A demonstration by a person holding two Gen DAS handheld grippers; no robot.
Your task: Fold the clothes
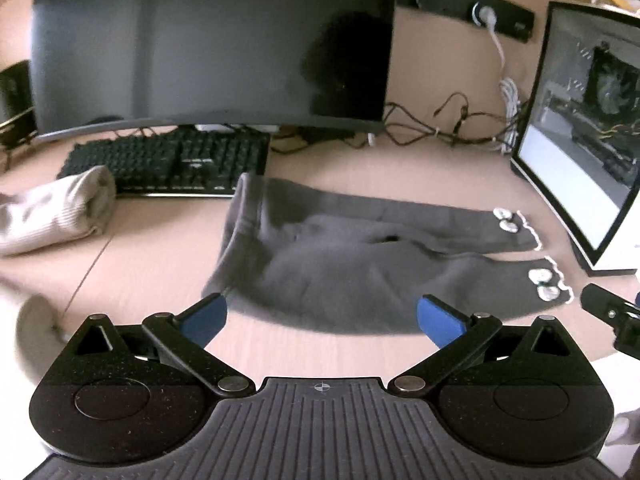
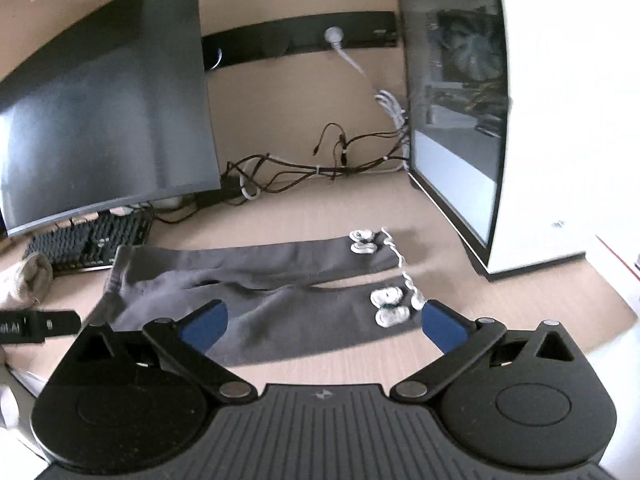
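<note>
Dark grey leggings [image 1: 360, 264] lie flat on the wooden desk [image 1: 160, 248], waistband to the left, both legs stretched to the right. Each leg hem carries a white bow and white trim [image 1: 542, 282]. My left gripper [image 1: 322, 316] hovers open over the near edge of the seat, with nothing between its blue pads. The right wrist view shows the same leggings [image 2: 280, 304] with the hem bows [image 2: 388, 306] close ahead. My right gripper [image 2: 324, 320] stands wide open above the near leg, its pads touching nothing. A rolled beige garment [image 1: 56, 212] rests at the left.
A black keyboard [image 1: 168, 164] and a dark monitor [image 1: 208, 44] stand behind the clothes. A white computer case with a glass side [image 1: 580, 136] stands at the right. Cables [image 1: 440, 124] trail along the back wall. The other gripper's black tip [image 1: 608, 308] shows at the right edge.
</note>
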